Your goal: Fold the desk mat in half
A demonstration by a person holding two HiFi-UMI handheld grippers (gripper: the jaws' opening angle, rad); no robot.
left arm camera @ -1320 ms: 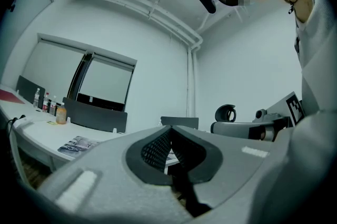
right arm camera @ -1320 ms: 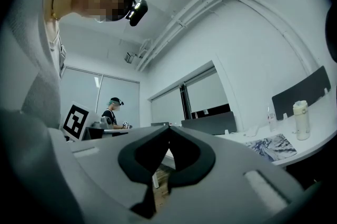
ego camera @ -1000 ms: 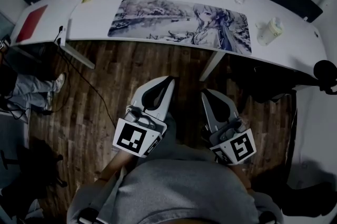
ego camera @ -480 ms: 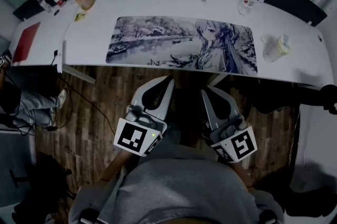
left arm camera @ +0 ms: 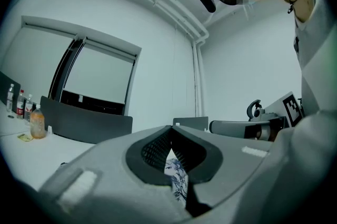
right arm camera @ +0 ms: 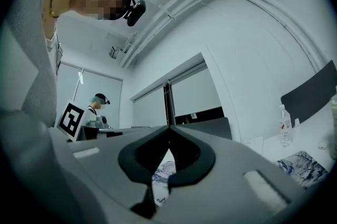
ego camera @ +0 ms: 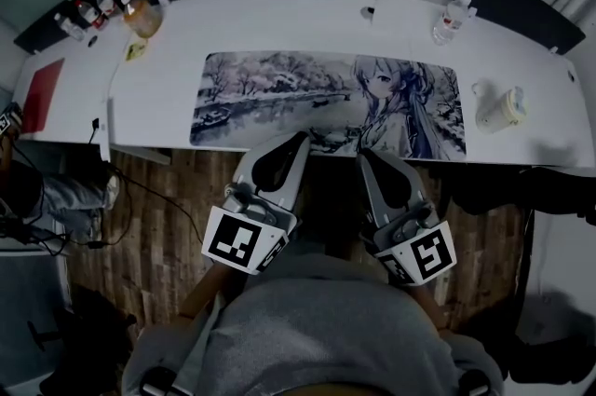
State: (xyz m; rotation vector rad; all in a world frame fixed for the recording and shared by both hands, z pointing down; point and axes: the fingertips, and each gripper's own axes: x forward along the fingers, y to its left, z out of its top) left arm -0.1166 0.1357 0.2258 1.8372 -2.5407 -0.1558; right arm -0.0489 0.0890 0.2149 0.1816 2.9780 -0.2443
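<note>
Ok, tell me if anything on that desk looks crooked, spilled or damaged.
Nothing stands out. The desk mat lies flat and unfolded along the near edge of the desk, and the water bottle stands upright.

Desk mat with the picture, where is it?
In the head view, the desk mat lies flat in the middle of the white desk, just beyond the left gripper and the right gripper; a water bottle stands past its far right corner.
</note>
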